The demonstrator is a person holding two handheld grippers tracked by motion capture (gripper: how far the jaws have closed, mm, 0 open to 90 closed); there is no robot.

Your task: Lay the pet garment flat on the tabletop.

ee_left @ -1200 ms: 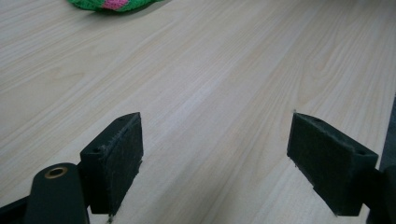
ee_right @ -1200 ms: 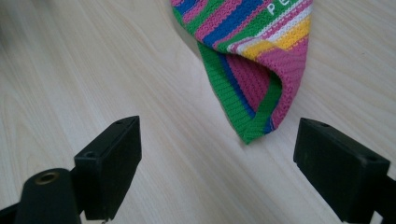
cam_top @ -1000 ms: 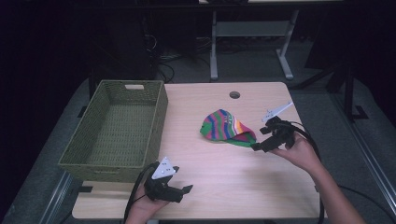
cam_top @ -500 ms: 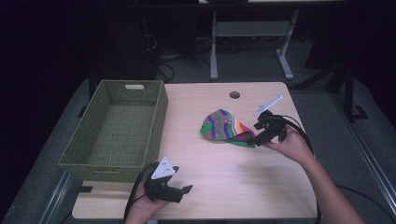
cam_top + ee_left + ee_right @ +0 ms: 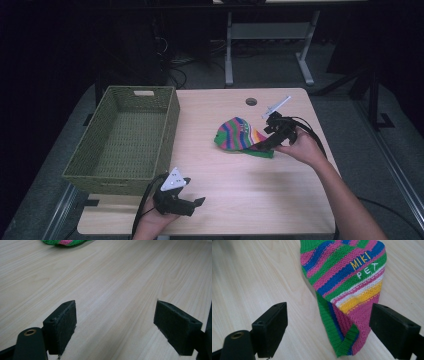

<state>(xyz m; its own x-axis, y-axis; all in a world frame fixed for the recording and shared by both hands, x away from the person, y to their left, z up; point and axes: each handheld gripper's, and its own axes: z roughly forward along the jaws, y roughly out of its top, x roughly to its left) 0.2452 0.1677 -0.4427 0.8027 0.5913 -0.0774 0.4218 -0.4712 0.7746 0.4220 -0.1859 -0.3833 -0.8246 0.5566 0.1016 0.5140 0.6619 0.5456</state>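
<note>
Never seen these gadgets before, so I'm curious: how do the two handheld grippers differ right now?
The right gripper straddles the green-edged end of the striped knit garment; the left gripper has bare table between its jaws. The right one sits mid-table, the left at the near edge beside the basket. Both are open.

The right gripper [image 5: 262, 145] moved in from the bench's right side toward the striped knitted garment [image 5: 240, 136], until its open jaws straddled the garment's green-edged near end.
</note>
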